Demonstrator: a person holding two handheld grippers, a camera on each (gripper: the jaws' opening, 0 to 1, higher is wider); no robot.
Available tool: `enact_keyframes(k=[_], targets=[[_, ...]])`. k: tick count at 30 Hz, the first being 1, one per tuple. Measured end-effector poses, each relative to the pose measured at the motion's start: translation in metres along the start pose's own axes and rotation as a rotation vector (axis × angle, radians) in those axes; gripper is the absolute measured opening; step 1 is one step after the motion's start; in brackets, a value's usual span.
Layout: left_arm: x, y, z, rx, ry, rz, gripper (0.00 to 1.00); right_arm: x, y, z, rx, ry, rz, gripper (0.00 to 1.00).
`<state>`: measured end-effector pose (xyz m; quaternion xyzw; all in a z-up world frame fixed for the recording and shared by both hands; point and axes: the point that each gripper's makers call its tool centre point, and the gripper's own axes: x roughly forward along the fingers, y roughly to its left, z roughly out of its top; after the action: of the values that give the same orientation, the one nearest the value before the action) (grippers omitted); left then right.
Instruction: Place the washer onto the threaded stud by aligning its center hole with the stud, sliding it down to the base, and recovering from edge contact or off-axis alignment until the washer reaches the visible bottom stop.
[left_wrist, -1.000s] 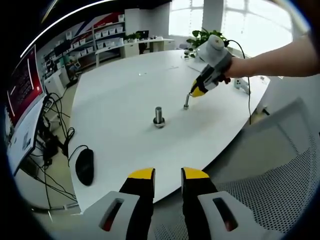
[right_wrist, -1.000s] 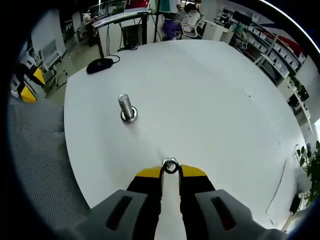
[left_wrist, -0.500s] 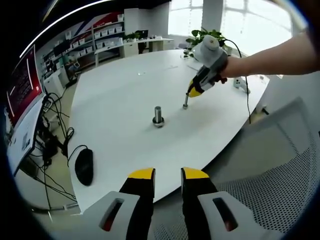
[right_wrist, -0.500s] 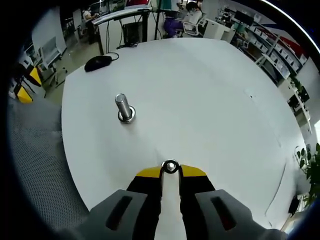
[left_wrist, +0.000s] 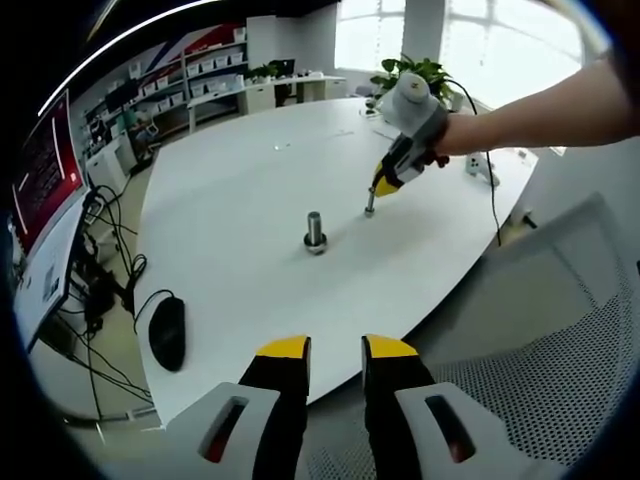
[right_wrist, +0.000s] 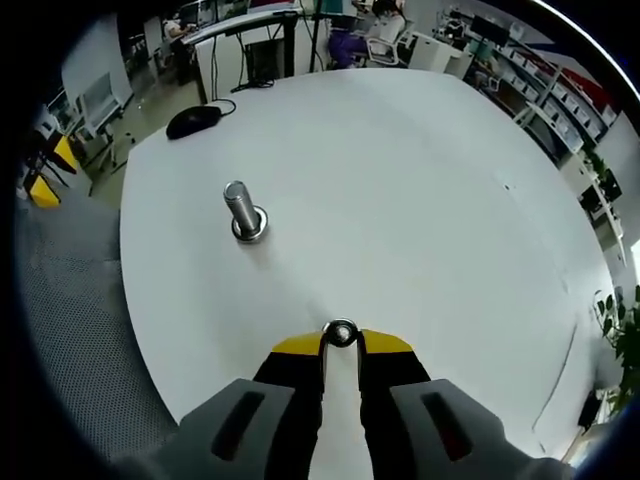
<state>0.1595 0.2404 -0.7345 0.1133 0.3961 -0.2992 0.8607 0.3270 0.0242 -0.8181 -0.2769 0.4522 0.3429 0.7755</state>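
A steel threaded stud (left_wrist: 315, 232) stands upright on the white round table (left_wrist: 230, 190); it is also up and to the left in the right gripper view, stud (right_wrist: 240, 213). My right gripper (right_wrist: 340, 340) is shut on a small metal washer (right_wrist: 340, 333) held at its yellow tips, above the tabletop and short of the stud. In the left gripper view that right gripper (left_wrist: 373, 200) hangs to the right of the stud with the washer (left_wrist: 370, 207) at its tips. My left gripper (left_wrist: 336, 352) is held back off the table's near edge, its jaws a narrow gap apart with nothing between them.
A black mouse (left_wrist: 167, 333) lies near the table's edge, mouse (right_wrist: 195, 121). A mesh chair (left_wrist: 540, 390) sits at the lower right. Cables and a monitor (left_wrist: 45, 200) stand to the left. A cable (left_wrist: 497, 170) trails from the right gripper. Desks, shelves and a plant ring the room.
The right gripper has crept slightly closer to the stud, washer still held. The stud has shifted a little up and left in the right gripper view. The left gripper has stayed put.
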Motion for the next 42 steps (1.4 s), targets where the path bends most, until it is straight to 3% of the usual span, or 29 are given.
enact_keyframes(k=[21, 42], targets=[[0.0, 0.001, -0.002, -0.005, 0.008, 0.004, 0.18, 0.03, 0.007, -0.014, 0.0, 0.078, 0.036, 0.15], [0.001, 0.001, -0.003, -0.001, 0.014, 0.005, 0.18, 0.034, 0.011, -0.022, 0.017, 0.058, 0.017, 0.19]])
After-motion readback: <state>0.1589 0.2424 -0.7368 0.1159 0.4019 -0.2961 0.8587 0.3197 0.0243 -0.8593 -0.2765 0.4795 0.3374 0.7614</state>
